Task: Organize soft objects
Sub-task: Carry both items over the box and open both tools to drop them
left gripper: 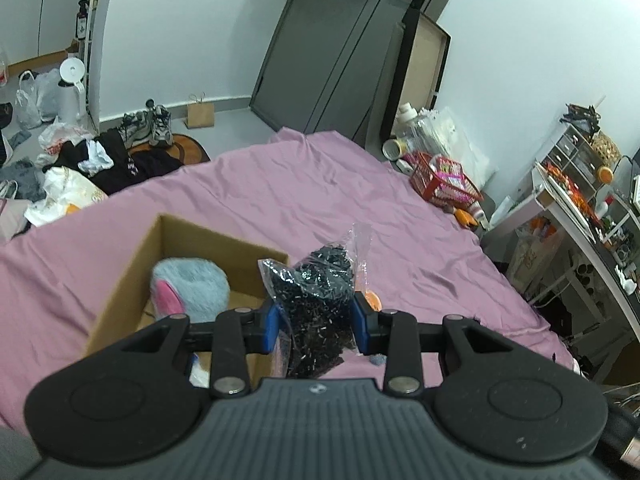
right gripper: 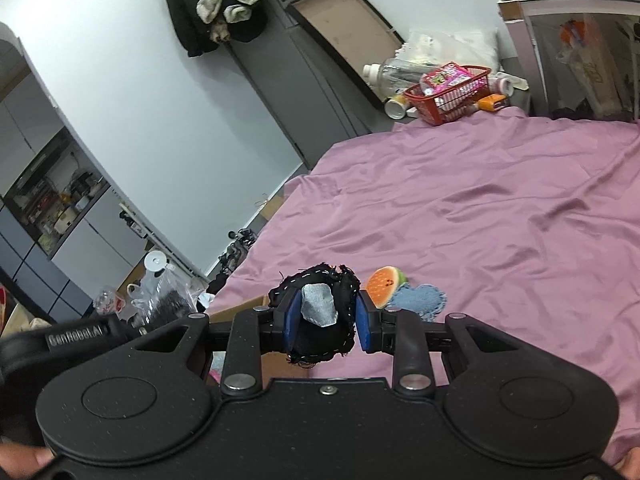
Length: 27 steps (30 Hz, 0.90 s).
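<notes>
1. Left gripper [left gripper: 316, 322]: its blue pads [left gripper: 272, 326] are clamped on a clear plastic bag of small black pieces [left gripper: 320, 300], held above the near part of the bed; the bag's knotted top points to the far side.
2. Right gripper [right gripper: 324, 326]: its blue pads [right gripper: 290, 322] are pressed on a black fabric piece with white stitching [right gripper: 320, 312], which carries a grey patch [right gripper: 318, 305] on its near face.
3. Cardboard box [left gripper: 132, 272]: open at the top, it stands on the pink bedsheet [left gripper: 280, 192] just left of the left gripper. A fluffy blue plush with a pink ear [left gripper: 188, 286] lies inside it. In the right wrist view only a corner of the box [right gripper: 240, 308] shows, left of and below the right gripper.
4. Loose items on the sheet: a watermelon-slice toy [right gripper: 386, 284] lies just right of the right gripper, touching a blue denim heart-shaped piece [right gripper: 420, 300] on its right. An orange object [left gripper: 374, 300], mostly hidden, shows beside the left gripper's right pad.
5. Far right corner of the bed: a red basket [right gripper: 448, 102] holding pink packets, with a large clear bottle [right gripper: 394, 72] and other containers just behind it.
6. Surroundings: a dark grey door [left gripper: 320, 48] on the far wall; clothes, shoes [left gripper: 154, 126] and plastic bags on the floor to the far left; a cluttered desk [left gripper: 580, 196] at the right edge.
7. A fingertip [right gripper: 38, 458] shows at the lower left edge of the right wrist view.
</notes>
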Each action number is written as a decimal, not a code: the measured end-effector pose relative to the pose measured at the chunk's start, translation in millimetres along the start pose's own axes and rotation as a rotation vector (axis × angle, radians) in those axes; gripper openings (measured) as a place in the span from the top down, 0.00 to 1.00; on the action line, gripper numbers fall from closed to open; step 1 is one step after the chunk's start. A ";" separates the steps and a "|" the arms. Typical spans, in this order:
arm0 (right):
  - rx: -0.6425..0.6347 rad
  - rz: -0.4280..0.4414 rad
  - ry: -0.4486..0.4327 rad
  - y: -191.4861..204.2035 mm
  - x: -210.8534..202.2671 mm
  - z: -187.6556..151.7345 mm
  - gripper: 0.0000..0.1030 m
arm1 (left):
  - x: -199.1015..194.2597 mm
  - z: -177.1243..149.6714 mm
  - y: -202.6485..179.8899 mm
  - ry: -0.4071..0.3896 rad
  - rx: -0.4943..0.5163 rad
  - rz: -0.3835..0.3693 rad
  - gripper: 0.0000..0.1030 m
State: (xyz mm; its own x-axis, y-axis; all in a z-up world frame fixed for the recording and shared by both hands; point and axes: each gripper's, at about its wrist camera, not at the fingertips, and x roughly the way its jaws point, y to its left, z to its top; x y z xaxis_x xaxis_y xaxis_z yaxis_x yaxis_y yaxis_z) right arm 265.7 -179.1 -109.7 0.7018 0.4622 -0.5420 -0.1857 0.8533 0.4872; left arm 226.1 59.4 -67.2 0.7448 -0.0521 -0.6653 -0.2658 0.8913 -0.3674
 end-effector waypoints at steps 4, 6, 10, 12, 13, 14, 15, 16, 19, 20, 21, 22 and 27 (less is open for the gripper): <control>-0.013 0.022 0.007 10.6 5.2 -2.6 0.72 | -4.5 11.0 9.9 -0.019 -0.001 0.000 0.66; -0.023 0.039 0.007 15.9 8.2 -3.7 0.72 | -5.1 14.1 16.3 -0.023 -0.005 0.002 0.66; -0.047 0.055 0.014 25.9 14.2 -8.0 0.72 | -1.0 16.5 30.7 -0.014 -0.024 0.006 0.66; -0.057 0.057 0.019 30.4 17.6 -10.3 0.72 | 3.4 15.1 37.8 -0.004 -0.036 0.007 0.66; -0.061 0.056 0.021 32.0 18.9 -11.6 0.72 | 5.3 14.0 41.4 0.001 -0.041 0.007 0.66; -0.066 0.055 0.024 33.7 20.2 -12.9 0.72 | 8.7 12.7 45.2 0.008 -0.047 0.008 0.66; -0.070 0.051 0.027 35.4 21.8 -14.5 0.72 | 11.7 11.3 47.9 0.015 -0.052 0.010 0.66; -0.073 0.048 0.030 36.3 23.3 -15.6 0.72 | 14.7 9.8 50.9 0.021 -0.057 0.011 0.66; -0.079 0.046 0.041 39.7 28.0 -19.3 0.72 | 24.2 6.7 60.4 0.044 -0.071 0.014 0.66; -0.081 0.046 0.043 40.9 29.6 -20.1 0.72 | 26.5 6.2 62.5 0.049 -0.074 0.014 0.66; -0.084 0.048 0.045 42.2 31.7 -20.3 0.72 | 29.0 6.2 64.6 0.054 -0.078 0.013 0.66; -0.086 0.051 0.047 43.5 33.0 -21.0 0.72 | 31.3 5.7 66.6 0.057 -0.082 0.012 0.66; -0.098 0.069 0.056 51.9 38.4 -24.3 0.72 | 44.7 1.5 72.9 0.084 -0.095 0.013 0.66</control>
State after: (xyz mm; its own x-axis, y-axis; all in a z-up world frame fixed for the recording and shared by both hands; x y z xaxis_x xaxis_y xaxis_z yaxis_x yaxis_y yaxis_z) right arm 266.4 -111.1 -121.8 0.6462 0.5312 -0.5479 -0.3003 0.8371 0.4573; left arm 241.0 122.7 -122.7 0.6883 -0.0817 -0.7208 -0.3350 0.8456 -0.4157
